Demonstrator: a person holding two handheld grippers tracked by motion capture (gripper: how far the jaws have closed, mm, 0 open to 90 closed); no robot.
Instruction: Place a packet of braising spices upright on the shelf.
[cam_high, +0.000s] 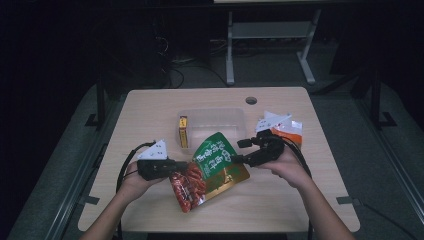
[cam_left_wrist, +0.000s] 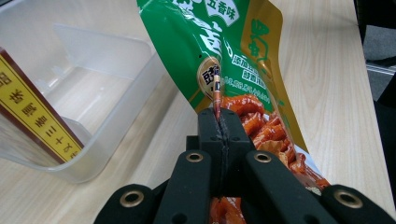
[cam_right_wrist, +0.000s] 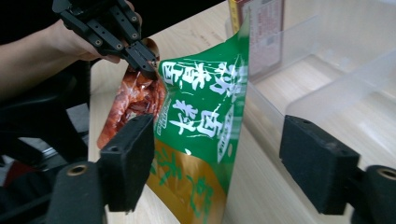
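Note:
A green, gold and red snack bag (cam_high: 214, 165) hangs tilted above the table between both hands. My left gripper (cam_high: 186, 164) is shut on the bag's left edge; in the left gripper view its jaws (cam_left_wrist: 218, 116) pinch the bag's (cam_left_wrist: 219, 42) thin seam. My right gripper (cam_high: 239, 151) stands open at the bag's right side. In the right gripper view its pads (cam_right_wrist: 130, 158) sit wide apart, with the bag (cam_right_wrist: 205, 107) ahead between them and untouched. The left gripper (cam_right_wrist: 145, 63) also appears there, clamped on the bag's far edge.
A clear plastic container (cam_high: 235, 116) stands behind the bag, with a yellow and red box (cam_high: 183, 131) upright at its left end. An orange and white packet (cam_high: 291, 131) lies at the right behind my right hand. A round hole (cam_high: 251, 100) marks the far tabletop.

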